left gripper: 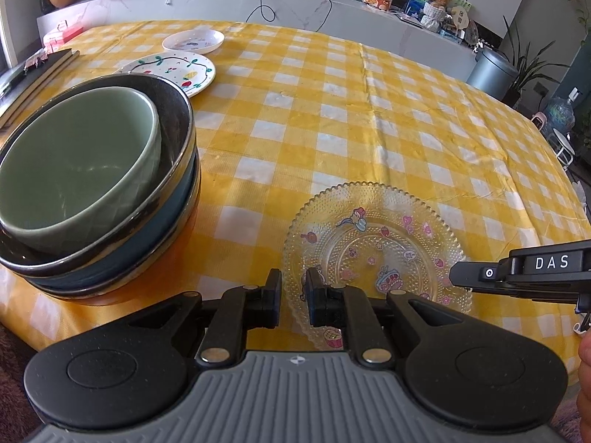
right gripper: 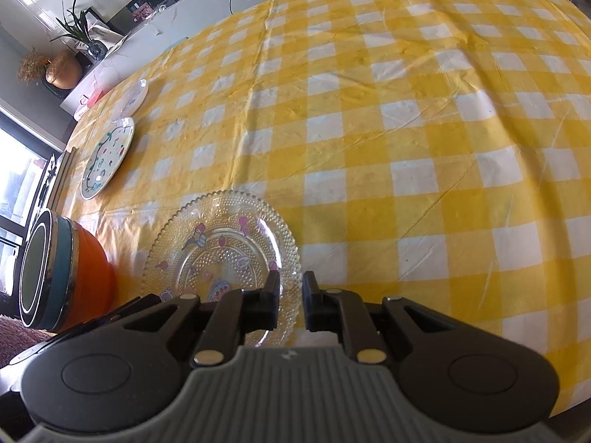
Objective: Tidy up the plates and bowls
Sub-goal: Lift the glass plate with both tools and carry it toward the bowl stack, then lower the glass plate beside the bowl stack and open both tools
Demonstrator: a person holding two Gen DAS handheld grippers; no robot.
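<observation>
A clear glass plate with cartoon stickers [left gripper: 376, 251] lies on the yellow checked tablecloth, and it also shows in the right wrist view [right gripper: 225, 254]. My left gripper [left gripper: 293, 295] has a narrow gap between its jaws, which straddle the plate's near-left rim. My right gripper [right gripper: 290, 301] has a similar narrow gap, with the plate's right rim between its jaws; its finger shows in the left wrist view [left gripper: 517, 273]. A green bowl [left gripper: 77, 170] sits nested in stacked dark bowls [left gripper: 177, 184] at left. A painted white plate [left gripper: 177, 70] and a small white dish [left gripper: 194, 40] lie farther back.
The bowl stack rests on an orange bowl [right gripper: 92, 273]. Dark books [left gripper: 33, 77] lie at the table's far left edge. A white counter [left gripper: 258, 3] with cables, a snack bag and a teddy bear runs behind the table [left gripper: 406, 129].
</observation>
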